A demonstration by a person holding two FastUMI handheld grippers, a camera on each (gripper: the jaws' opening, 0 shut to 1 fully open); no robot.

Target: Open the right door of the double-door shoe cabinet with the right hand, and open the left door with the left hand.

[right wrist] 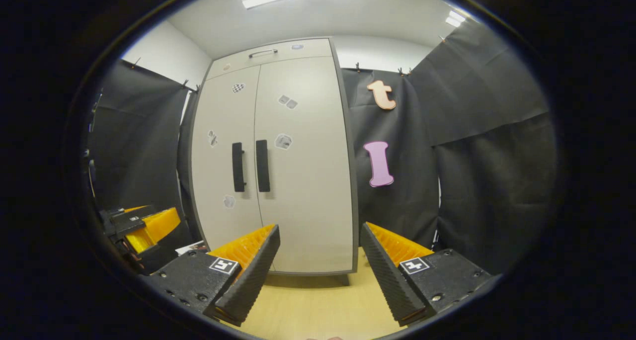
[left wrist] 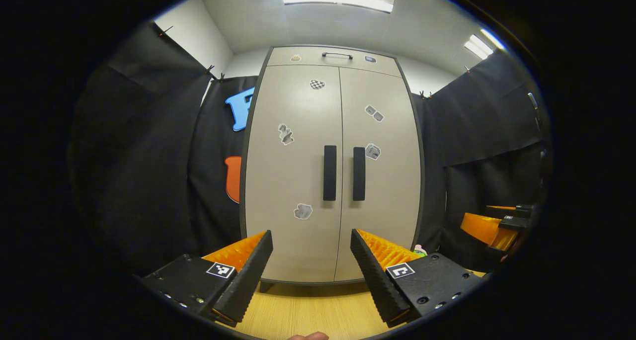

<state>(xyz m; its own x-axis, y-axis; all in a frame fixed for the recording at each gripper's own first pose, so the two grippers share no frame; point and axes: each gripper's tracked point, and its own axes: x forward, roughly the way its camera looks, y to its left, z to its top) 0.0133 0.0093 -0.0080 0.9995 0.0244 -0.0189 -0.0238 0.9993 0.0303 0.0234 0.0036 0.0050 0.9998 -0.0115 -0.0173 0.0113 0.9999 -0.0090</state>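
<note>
Light wooden floor [left wrist: 318, 310] is carrying the double-door shoe cabinet [left wrist: 298, 240], which is standing upright at the far side; a small pink-and-green object [left wrist: 420, 251] is lying beside its right base.

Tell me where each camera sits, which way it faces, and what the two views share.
Left gripper view: rides the left claw, squarely facing the closed shoe cabinet; its open fingers frame the bottom, and the right claw shows at the right edge.
Right gripper view: rides the right claw, facing the cabinet's right edge and the cloth wall; the left claw shows at the left.
Shared: cabinet, both black door handles, wooden floor.
</note>
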